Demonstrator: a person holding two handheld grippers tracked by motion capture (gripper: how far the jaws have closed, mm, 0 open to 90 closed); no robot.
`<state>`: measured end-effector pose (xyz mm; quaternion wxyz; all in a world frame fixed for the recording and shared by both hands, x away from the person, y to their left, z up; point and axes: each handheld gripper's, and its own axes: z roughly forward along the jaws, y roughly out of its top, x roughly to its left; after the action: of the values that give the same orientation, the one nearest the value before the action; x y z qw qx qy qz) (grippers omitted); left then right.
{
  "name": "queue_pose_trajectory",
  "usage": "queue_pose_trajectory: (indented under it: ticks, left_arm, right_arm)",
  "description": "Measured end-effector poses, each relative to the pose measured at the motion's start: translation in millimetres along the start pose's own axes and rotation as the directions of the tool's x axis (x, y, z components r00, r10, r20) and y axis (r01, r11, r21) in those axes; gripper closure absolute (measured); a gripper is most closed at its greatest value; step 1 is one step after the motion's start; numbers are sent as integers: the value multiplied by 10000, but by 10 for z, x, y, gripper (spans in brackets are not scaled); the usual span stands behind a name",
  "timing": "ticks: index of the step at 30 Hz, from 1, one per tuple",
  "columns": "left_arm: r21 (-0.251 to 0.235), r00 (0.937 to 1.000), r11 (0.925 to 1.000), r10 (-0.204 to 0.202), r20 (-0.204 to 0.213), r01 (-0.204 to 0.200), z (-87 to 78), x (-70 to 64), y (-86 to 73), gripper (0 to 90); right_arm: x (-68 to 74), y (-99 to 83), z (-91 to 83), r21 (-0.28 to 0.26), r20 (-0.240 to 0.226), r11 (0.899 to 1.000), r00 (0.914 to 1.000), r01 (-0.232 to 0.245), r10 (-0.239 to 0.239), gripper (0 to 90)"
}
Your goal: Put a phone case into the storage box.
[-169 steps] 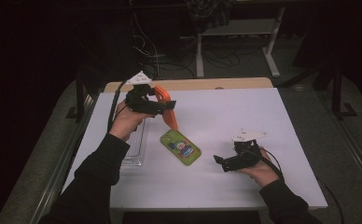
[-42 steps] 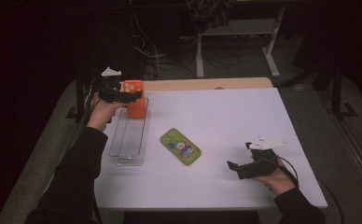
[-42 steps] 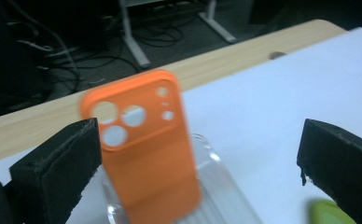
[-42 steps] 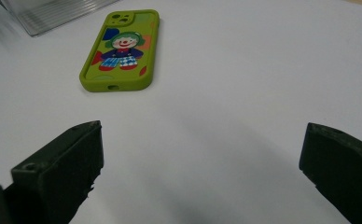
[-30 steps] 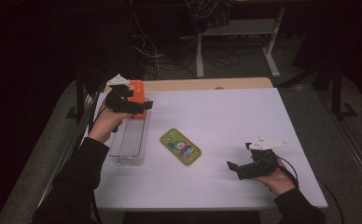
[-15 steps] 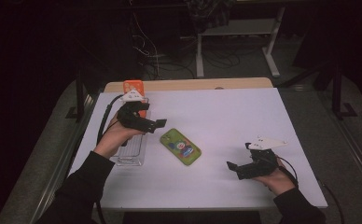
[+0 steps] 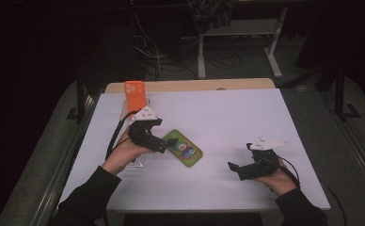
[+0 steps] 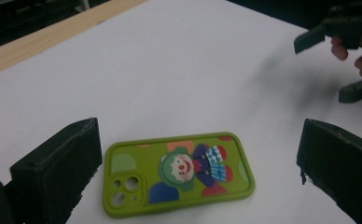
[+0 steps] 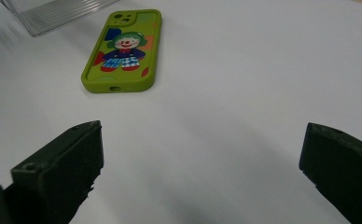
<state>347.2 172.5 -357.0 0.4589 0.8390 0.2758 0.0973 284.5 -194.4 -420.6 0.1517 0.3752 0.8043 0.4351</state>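
With its jaws spread wide, left gripper (image 7: 171, 142) hovers low at the near-left end of the green case (image 7: 185, 148). Nothing is held between the jaws. Left gripper view: case (image 8: 179, 171) lies flat on the white table (image 8: 193, 60), back up, clown print showing, camera cutout toward the left jaw. Case sits in the gap between the two jaws, closer to the left one, not touching either. Long axis runs across the gap.

Right gripper (image 7: 234, 168) rests near the table's front right, jaws also wide apart and empty, well apart from the case. Right gripper view: case (image 9: 121, 50) lies ahead and to the left, beyond the jaw tips.

Clear rack (image 7: 134, 157) lies under the left hand (image 7: 124, 153), just left of the case. Orange case (image 7: 135, 96) stands upright at the rack's far end, well apart from the left gripper.
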Motion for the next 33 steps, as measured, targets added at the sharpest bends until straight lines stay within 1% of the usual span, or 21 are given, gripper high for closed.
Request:
queue_pose_trajectory:
  ticks: [2, 5, 6, 7, 11, 13, 15, 17, 18, 20, 22, 23, 25, 26, 28, 29, 32, 33]
  left_arm:
    - [88, 10000, 10000, 21, 58, -22, 16, -38, -39, 0]
    - [206, 9998, 9997, 106, 161, -110, 36, -95, -94, 0]
    - [298, 9996, 9994, 189, 225, -196, 42, -120, -121, 0]
    - [273, 9996, 9995, 179, 241, -185, 51, -138, -139, 0]
    - [376, 9987, 9984, 411, 286, -422, 86, -212, -234, 0]
    - [377, 9988, 9987, 319, 381, -333, 102, -245, -276, 0]
    - [402, 9987, 9986, 339, 381, -354, 118, -271, -327, 0]
    - [440, 9990, 9988, 207, 406, -225, 135, -305, -388, 0]
    - [468, 9991, 9985, 278, 333, -294, 129, -310, -413, 0]
    - [333, 9993, 9993, 172, 335, -184, 120, -327, -465, 0]
    - [317, 9993, 9991, 272, 269, -280, 124, -341, -511, 0]
    - [425, 9987, 9980, 469, 181, -477, 130, -340, -538, 0]
    - [572, 9985, 9972, 473, 266, -488, 145, -331, -571, 0]
    - [554, 9987, 9974, 446, 244, -459, 150, -336, -580, 0]
    - [518, 9988, 9978, 405, 260, -418, 147, -341, -582, 0]
    - [495, 9989, 9980, 380, 273, -393, 147, -343, -582, 0]
    - [589, 9984, 9970, 489, 293, -506, 145, -337, -589, 0]
    - [588, 9982, 9968, 520, 282, -536, 146, -336, -590, 0]
  right_arm:
    - [2, 5, -3, -20, -9, 10000, 10000, -89, 89, 0]
    - [-3, 6, -10, -67, 5, 10000, 10000, -29, 29, 0]
    - [-3, 5, -10, -64, 10, 10000, 10000, -25, 25, 0]
    - [-3, 5, -11, -61, 17, 10000, 10000, -36, 36, 0]
    - [10, 9, -19, -46, 17, 10000, 10000, -8, 8, 0]
    - [9, 13, -16, -61, 19, 10000, 10000, -22, 22, 0]
    - [8, 13, -15, -75, 18, 10000, 10000, 31, -31, 0]
    - [9, 15, -15, -59, 3, 10000, 10000, 27, -27, 0]
    - [10, 17, -14, -44, -9, 10000, 10000, 19, -19, 0]
    - [7, 19, -11, 30, -66, 10000, 10000, -3, 4, 0]
    - [1, 22, -5, 112, -122, 9999, 9999, -80, 82, 0]
    - [-5, 22, -2, 158, -146, 9998, 9999, -77, 80, 0]
    - [-15, 30, 3, 285, -215, 9994, 9995, -215, 221, 0]
    - [-17, 38, 1, 329, -184, 9991, 9995, -265, 271, 0]
    - [-13, 54, -10, 444, -266, 9983, 9989, -374, 386, 0]
    - [-12, 61, -11, 481, -290, 9982, 9989, -349, 363, 0]
    - [1, 89, -19, 641, -244, 9973, 9989, -372, 388, 0]
    - [5, 99, -21, 668, -236, 9968, 9987, -443, 460, 0]
